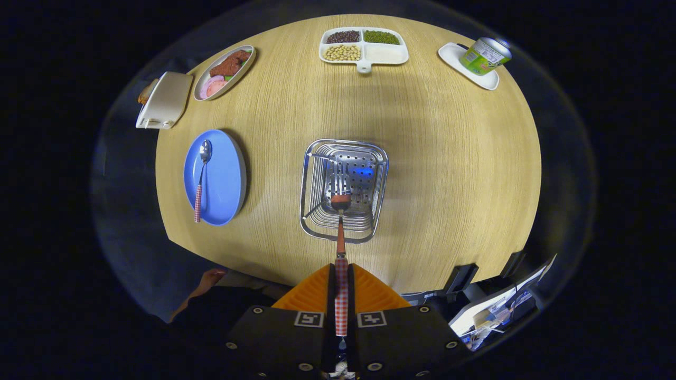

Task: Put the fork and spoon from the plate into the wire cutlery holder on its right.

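Right ahead of your gripper (341, 295), clamped on the fork (341, 248) over the wire holder (343, 190), tines could snag a wire if you tilt; spoon (201, 179) waits on the plate (224, 177).

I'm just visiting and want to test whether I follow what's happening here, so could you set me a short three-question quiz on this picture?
1. True or false: the gripper is shut on the fork.
2. What lies on the blue plate?
A. a knife
B. a spoon
C. nothing
3. Fill the gap: the fork's tines hang over the wire cutlery ______.

Key
1. True: both orange fingers press on its checked handle.
2. B: the spoon lies on the plate, left of the holder.
3. holder.
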